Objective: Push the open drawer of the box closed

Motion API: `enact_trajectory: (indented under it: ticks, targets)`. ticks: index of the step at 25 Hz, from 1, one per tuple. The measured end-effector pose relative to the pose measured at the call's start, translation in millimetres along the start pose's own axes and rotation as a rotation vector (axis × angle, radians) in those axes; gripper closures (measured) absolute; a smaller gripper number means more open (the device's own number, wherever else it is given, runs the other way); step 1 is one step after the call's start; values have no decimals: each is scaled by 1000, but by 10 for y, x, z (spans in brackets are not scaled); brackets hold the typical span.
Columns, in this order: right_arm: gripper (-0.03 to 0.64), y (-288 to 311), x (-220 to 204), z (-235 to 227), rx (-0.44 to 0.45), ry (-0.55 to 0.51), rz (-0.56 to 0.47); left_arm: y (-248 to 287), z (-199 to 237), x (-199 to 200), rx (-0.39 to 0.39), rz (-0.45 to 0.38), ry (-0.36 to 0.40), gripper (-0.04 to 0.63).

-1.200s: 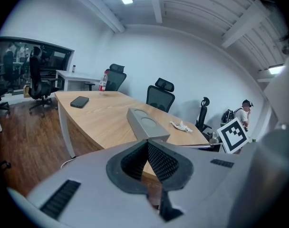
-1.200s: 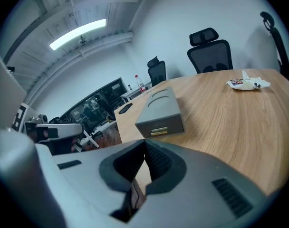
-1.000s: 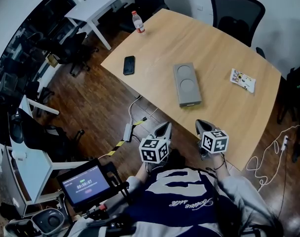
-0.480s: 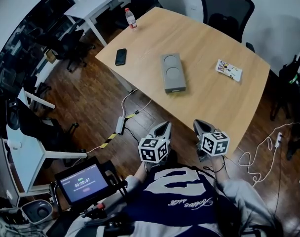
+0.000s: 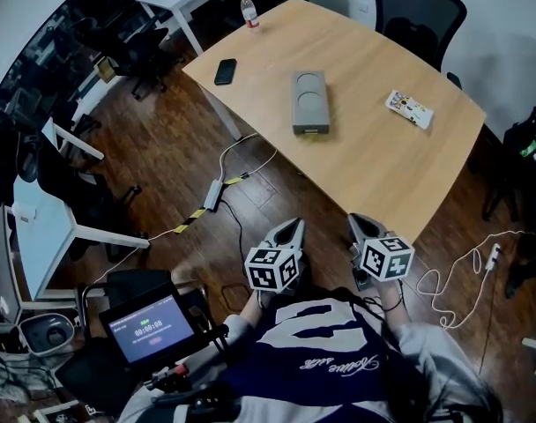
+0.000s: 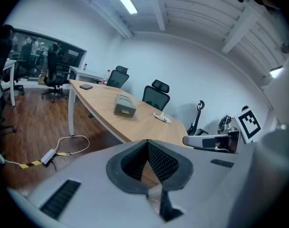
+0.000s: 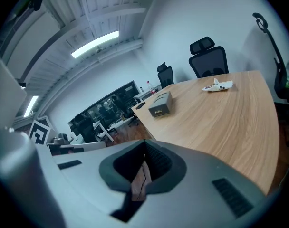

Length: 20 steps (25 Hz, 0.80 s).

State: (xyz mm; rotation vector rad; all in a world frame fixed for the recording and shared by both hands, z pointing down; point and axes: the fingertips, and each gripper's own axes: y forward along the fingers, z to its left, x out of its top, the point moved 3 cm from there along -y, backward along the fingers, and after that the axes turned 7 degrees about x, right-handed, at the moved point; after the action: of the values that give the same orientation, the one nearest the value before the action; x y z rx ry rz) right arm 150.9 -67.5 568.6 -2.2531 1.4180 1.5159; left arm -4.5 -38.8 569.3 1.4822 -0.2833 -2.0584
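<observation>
The grey box [image 5: 309, 100] lies on the wooden table [image 5: 383, 170], with its drawer [image 5: 310, 130] sticking out slightly at the near end. It also shows far off as the box [image 6: 124, 105] in the left gripper view and the box [image 7: 159, 104] in the right gripper view. My left gripper [image 5: 292, 225] and right gripper [image 5: 357, 219] hang side by side close to the person's chest, over the floor and well short of the table. Both are shut and hold nothing: the left gripper [image 6: 147, 141] and the right gripper [image 7: 145, 142] each show their tips meeting.
On the table lie a black phone [image 5: 225, 71], a water bottle [image 5: 249, 11] at the far corner and a white packet [image 5: 409, 109]. Office chairs [image 5: 418, 11] stand behind it. Cables and a power strip [image 5: 213, 195] run across the wooden floor. A screen on a stand [image 5: 153, 329] is at the lower left.
The table and the box have shifted in the head view as the camera moved. Both grippers stay in the same place by the chest, still shut.
</observation>
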Motion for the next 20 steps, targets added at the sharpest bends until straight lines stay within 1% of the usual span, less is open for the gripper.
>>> enact_trajectory:
  ticks: [3, 5, 11, 16, 20]
  targets:
    - [620, -133, -102, 90, 30, -23, 6, -178, -78, -258, 22, 4, -23, 592]
    - [620, -202, -156, 147, 49, -26, 9, -296, -110, -357, 43, 3, -36, 592]
    - [621, -340, -354, 414, 109, -34, 24, -721, -95, -435, 113, -42, -64, 592]
    - [621, -446, -398, 548, 125, -36, 3, -867, -159, -485, 112, -47, -43, 592]
    - [620, -559, -391, 585, 94, -48, -37, -920, -200, -490, 97, -53, 3, 592]
